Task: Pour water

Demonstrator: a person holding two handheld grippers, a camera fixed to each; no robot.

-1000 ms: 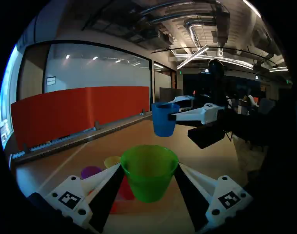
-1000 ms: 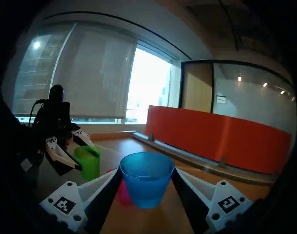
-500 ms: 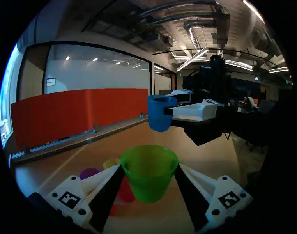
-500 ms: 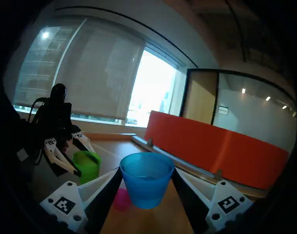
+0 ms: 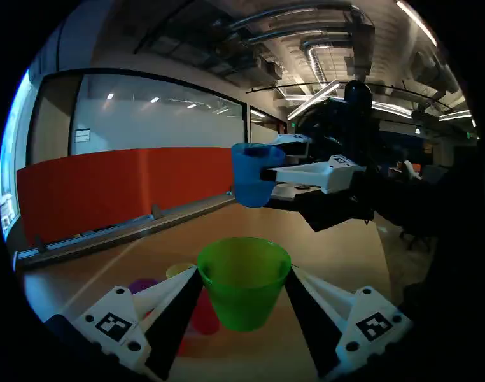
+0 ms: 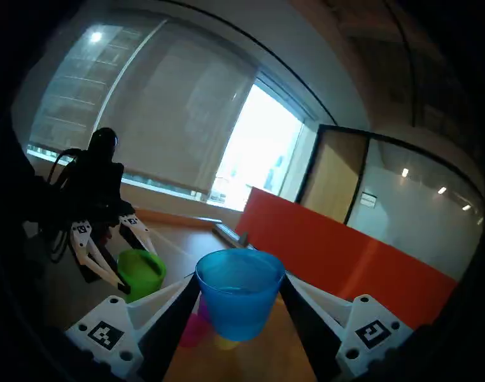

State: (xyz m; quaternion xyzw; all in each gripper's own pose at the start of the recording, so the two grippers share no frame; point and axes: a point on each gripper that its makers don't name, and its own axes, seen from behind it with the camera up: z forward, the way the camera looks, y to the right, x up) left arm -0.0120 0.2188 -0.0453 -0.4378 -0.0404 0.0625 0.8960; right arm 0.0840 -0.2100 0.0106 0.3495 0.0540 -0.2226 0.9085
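Gripping blue cup [image 6: 240, 312] with water [image 6: 239, 290] upright in right gripper [image 6: 240, 283] jaws, high near green cup [image 5: 244, 293] clamped in left gripper [image 5: 242, 270] jaws; not yet pouring.

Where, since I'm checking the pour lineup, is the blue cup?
In the left gripper view the blue cup is near centre, clamped in the right gripper, higher than and beyond the green cup.
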